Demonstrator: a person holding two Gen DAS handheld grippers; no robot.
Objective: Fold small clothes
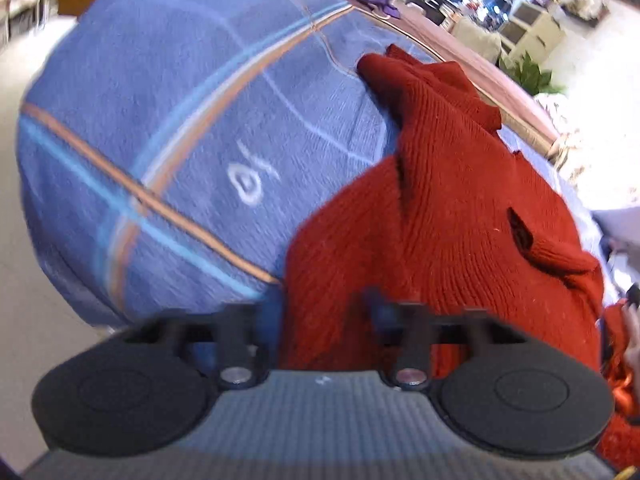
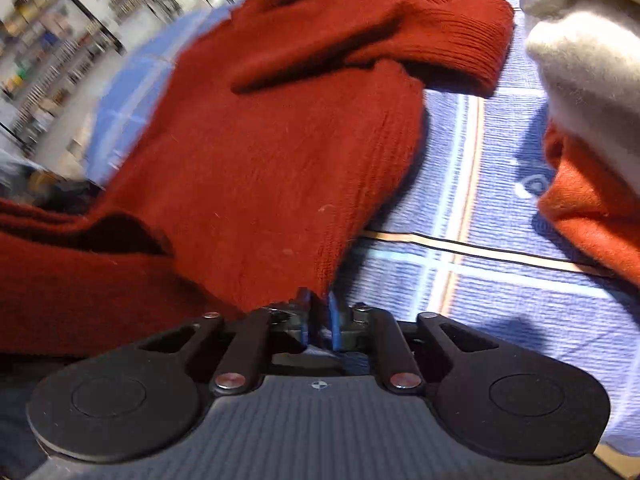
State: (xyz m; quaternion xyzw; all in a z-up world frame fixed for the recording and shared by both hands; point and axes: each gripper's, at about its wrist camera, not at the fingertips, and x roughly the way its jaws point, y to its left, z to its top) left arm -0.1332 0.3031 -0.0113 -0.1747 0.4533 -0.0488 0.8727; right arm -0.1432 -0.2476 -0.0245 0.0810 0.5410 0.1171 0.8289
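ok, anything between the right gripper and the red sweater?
Nothing visible. The red knit sweater hem lies right at the right gripper, its edge in the narrow gap between the blue pads. The cream garment sits off to the side.

sweater (image 2: 256,152): dark red ribbed knit, rumpled, spread on the blue checked cloth just ahead of both tongs
sleeve (image 2: 404,36): folded across the body, cuff at the far right of the right tongs
hem: reaches the right tongs' tips
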